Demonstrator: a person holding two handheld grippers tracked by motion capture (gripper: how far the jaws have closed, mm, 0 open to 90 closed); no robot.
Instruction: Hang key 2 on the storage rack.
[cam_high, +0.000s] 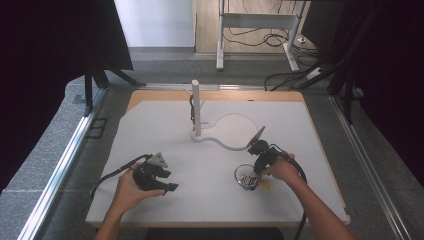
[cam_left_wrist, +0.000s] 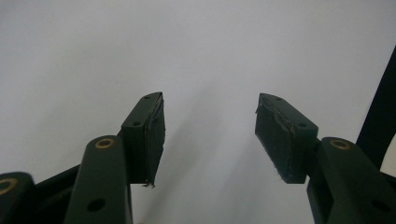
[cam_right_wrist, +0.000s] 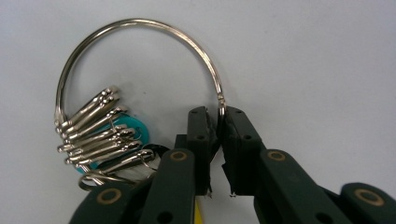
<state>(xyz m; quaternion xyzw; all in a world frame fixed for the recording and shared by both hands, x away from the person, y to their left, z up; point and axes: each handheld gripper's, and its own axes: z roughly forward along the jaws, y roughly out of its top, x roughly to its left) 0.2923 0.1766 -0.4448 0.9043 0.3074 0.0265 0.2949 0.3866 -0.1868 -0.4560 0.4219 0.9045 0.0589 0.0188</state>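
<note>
Already the right gripper (cam_right_wrist: 219, 122) clenches the large key ring (cam_right_wrist: 140, 23) low right of the white table (cam_high: 200, 170); the left gripper (cam_left_wrist: 210, 133) gapes, idle. Hanging it on the peg stand (cam_high: 196, 107) seems left.

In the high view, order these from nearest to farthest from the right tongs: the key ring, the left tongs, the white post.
1. Key ring: gripped by the right tongs, front right of the table.
2. White post: upright, behind and leftward, mid-table.
3. Left tongs: front left, open over bare table.
</note>
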